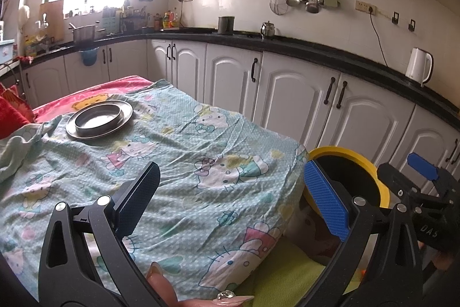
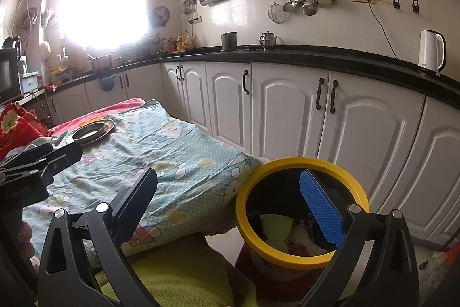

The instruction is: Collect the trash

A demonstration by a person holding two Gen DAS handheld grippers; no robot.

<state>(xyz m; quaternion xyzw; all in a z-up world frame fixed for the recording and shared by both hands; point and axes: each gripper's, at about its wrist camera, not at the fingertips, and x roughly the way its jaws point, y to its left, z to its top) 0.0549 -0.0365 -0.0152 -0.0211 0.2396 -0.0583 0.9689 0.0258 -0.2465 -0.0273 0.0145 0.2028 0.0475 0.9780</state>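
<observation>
A yellow-rimmed trash bin (image 2: 299, 161) stands on the floor at the right end of the cloth-covered table (image 2: 184, 151). Inside it lie pale green pieces (image 2: 276, 225) and other scraps. My right gripper (image 2: 233, 206) is open and empty, with its blue finger (image 2: 320, 207) over the bin's mouth. My left gripper (image 1: 233, 200) is open and empty above the table's near right part. The bin also shows in the left wrist view (image 1: 345, 153), behind the blue finger. The right gripper shows there at the far right (image 1: 425, 180).
A metal plate (image 1: 99, 120) sits on the far left of the Hello Kitty cloth (image 1: 201, 163). White cabinets (image 2: 287, 111) under a black counter run behind. A white kettle (image 2: 431, 51) stands on the counter. A red cushion (image 2: 17, 128) lies at left.
</observation>
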